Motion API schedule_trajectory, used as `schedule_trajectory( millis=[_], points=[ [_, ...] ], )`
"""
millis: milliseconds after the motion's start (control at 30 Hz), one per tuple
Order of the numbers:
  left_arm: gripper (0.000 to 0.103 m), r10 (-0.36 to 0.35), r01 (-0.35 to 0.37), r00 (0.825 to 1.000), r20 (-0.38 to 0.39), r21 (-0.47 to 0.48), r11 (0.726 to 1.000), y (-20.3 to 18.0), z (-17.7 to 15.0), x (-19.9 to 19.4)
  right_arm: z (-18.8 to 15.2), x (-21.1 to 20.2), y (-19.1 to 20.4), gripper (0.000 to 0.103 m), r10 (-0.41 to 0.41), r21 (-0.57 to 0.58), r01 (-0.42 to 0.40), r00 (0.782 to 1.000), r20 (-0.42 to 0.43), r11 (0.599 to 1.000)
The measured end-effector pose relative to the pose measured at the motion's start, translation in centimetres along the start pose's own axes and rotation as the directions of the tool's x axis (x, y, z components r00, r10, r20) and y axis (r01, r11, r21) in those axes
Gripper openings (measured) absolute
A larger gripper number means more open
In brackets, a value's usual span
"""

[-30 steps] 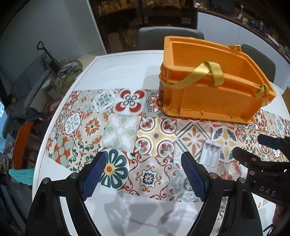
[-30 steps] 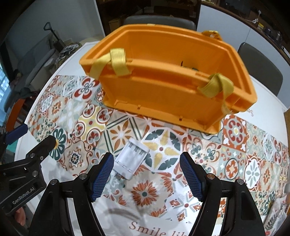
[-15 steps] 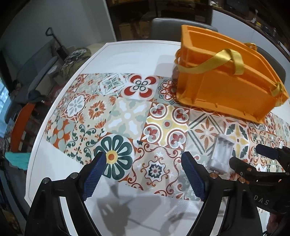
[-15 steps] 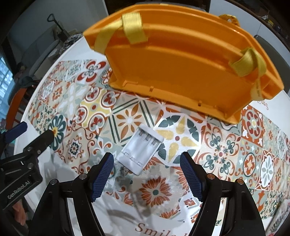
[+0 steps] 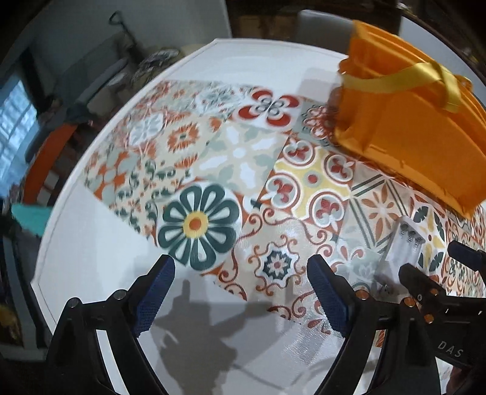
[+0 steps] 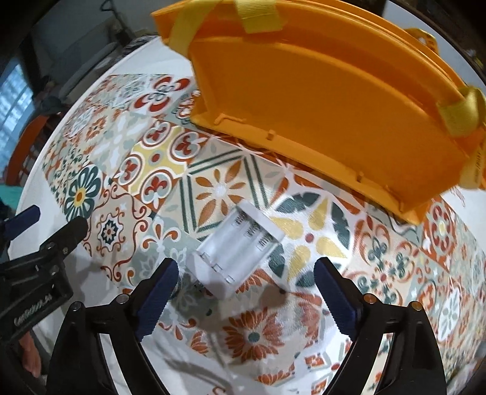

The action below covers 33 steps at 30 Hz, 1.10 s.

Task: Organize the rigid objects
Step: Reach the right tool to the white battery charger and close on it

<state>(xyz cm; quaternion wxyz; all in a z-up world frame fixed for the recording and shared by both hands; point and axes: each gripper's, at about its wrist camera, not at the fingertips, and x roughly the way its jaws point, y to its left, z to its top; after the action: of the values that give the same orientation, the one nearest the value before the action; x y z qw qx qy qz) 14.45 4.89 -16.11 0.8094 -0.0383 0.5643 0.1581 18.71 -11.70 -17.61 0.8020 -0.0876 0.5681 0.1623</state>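
the white battery holder [image 6: 235, 252] lies flat on the counter [image 6: 379, 255] at centre frame, below the orange bin [image 6: 319, 100]. the right gripper [image 6: 246, 288] has just been opening, fingers spread and empty; the left gripper [image 5: 240, 291] likewise. judged risk: the flat holder skids off the fingers and is missed.

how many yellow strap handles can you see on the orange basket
2: one yellow handle at the basket's left end in the right wrist view, the other yellow handle at its right end. The far side is hidden.
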Motion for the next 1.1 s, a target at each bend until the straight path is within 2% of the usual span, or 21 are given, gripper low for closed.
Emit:
schedule_trajectory(
  millis=[100, 267, 433, 533, 767, 967, 1100],
  points=[
    [0.089, 0.016, -0.016, 1.000, -0.019, -0.004, 1.000, -0.2, -0.4, 0.5, 0.2, 0.3, -0.3, 0.092, 0.023, -0.009, -0.023, 1.000, 0.015, 1.000],
    [0.089, 0.046, -0.046, 0.999, -0.006, -0.037, 0.998, -0.2, -1.0, 0.5, 0.0, 0.7, -0.2, 0.095, 0.063, -0.056, -0.059, 0.996, 0.063, 0.997],
    [0.089, 0.073, -0.074, 0.997, -0.012, -0.022, 0.997, -0.8, -1.5, 1.0, 0.0, 1.0, 0.0, 0.099, 0.092, -0.104, -0.082, 0.991, 0.099, 0.991],
    [0.089, 0.076, -0.077, 0.997, -0.028, -0.018, 0.997, -1.1, -1.8, 1.5, 0.2, 1.6, -0.2, 0.100, 0.066, -0.118, -0.055, 0.994, 0.092, 0.991],
    [0.089, 0.088, -0.088, 0.995, -0.047, 0.000, 0.996, -1.4, -2.3, 2.3, 0.2, 2.7, 0.2, 0.100, 0.094, -0.165, -0.079, 0.992, 0.083, 0.983],
    [0.089, 0.099, -0.098, 0.994, -0.055, 0.012, 0.995, -1.9, -2.5, 2.7, 0.1, 3.8, 0.8, 0.100, 0.080, -0.209, -0.066, 0.995, 0.062, 0.976],
    [0.089, 0.101, -0.100, 0.993, -0.063, 0.016, 0.995, -1.9, -2.6, 3.1, -0.1, 4.1, 1.1, 0.101, 0.043, -0.231, -0.024, 0.996, 0.079, 0.973]
  ],
)
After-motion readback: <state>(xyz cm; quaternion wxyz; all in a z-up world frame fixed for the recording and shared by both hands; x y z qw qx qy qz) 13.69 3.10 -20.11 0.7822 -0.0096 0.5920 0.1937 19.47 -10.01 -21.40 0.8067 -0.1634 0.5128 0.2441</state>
